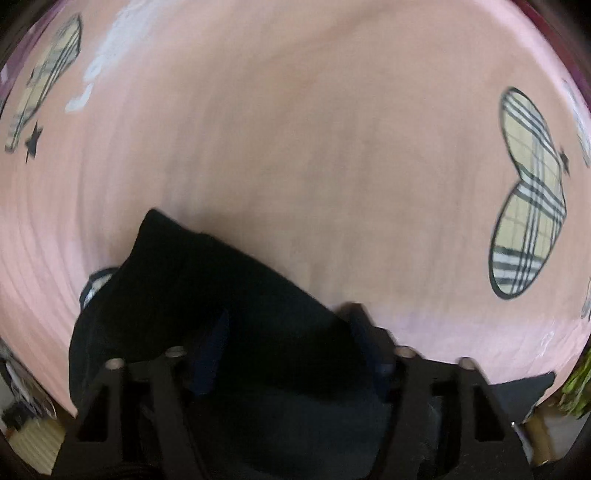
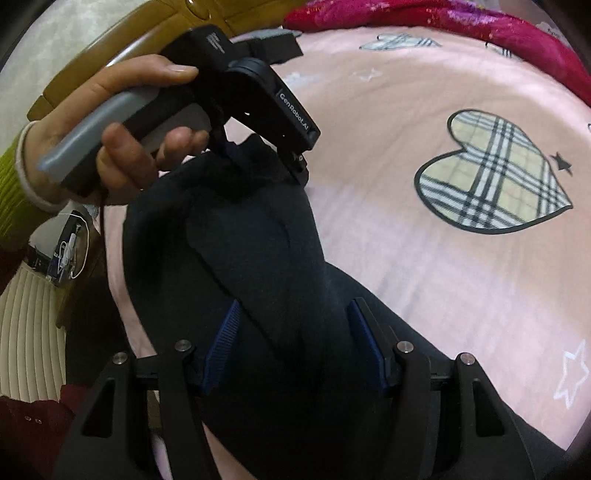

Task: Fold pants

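The dark navy pants (image 2: 255, 236) hang bunched over a pink bedsheet (image 2: 424, 277). In the right wrist view my right gripper (image 2: 291, 325) has its blue-padded fingers (image 2: 221, 343) around a thick fold of the pants. Further up in that view a hand holds my left gripper (image 2: 258, 155), with its tips buried in the other end of the cloth. In the left wrist view the pants (image 1: 221, 295) fill the space between my left gripper's (image 1: 291, 332) fingers and drape forward, lifted off the sheet (image 1: 295, 147).
The sheet carries plaid heart prints (image 2: 491, 173) (image 1: 528, 195), stars and white lettering. A crimson blanket (image 2: 443, 18) lies along the far edge. A yellow-brown wooden bed frame (image 2: 110, 48) and a cream ribbed object (image 2: 29, 317) are at the left.
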Demonstrator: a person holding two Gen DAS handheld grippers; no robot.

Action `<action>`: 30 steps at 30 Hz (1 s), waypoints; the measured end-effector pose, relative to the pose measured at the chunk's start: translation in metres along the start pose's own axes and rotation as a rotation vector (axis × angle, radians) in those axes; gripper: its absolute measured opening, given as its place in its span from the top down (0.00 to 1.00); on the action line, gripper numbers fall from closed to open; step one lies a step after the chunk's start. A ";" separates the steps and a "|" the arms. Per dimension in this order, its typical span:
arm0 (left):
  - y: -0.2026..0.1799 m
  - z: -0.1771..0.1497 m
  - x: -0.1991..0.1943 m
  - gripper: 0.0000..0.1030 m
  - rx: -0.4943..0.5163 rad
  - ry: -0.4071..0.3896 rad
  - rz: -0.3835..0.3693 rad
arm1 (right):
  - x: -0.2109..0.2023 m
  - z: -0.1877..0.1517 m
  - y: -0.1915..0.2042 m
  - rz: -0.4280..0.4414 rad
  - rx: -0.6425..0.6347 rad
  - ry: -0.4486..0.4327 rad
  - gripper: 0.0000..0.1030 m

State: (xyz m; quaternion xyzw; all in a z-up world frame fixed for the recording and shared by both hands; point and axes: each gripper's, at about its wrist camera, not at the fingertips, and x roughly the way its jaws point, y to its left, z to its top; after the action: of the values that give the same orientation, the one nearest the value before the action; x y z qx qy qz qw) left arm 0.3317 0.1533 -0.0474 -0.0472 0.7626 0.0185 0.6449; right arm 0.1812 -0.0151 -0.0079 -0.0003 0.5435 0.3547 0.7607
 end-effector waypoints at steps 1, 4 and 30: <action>0.000 -0.003 -0.003 0.62 0.023 -0.025 -0.002 | 0.000 0.001 0.002 -0.005 -0.005 -0.002 0.57; 0.011 -0.015 -0.011 0.91 0.019 -0.065 -0.084 | -0.002 -0.001 0.003 -0.010 -0.010 -0.022 0.78; 0.146 -0.260 -0.058 0.97 -0.190 -0.634 -0.510 | -0.031 -0.037 0.093 -0.086 -0.267 -0.115 0.74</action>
State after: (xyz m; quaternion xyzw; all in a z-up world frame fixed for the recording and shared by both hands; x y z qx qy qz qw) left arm 0.0720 0.2778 0.0486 -0.2857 0.4849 -0.0577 0.8246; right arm 0.0955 0.0236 0.0389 -0.1044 0.4466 0.3902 0.7984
